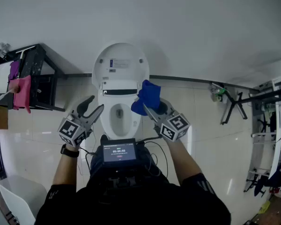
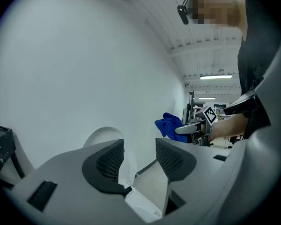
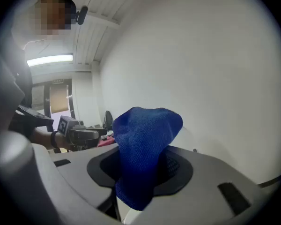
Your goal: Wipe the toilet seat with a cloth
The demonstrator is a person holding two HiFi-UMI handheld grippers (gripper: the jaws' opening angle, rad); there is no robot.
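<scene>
Blue cloth (image 3: 145, 153) is being clamped by the right gripper (image 1: 150, 110) above the toilet seat's (image 1: 105, 112) right edge for wiping, the left gripper (image 1: 96, 104) being held open, aside.

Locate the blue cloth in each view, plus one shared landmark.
Head view: blue cloth at centre, clamped in the right gripper, above the toilet.
Left gripper view: right of centre, beyond the open jaws.
Right gripper view: centre, between the jaws.
Shared landmark: white wall.
</scene>
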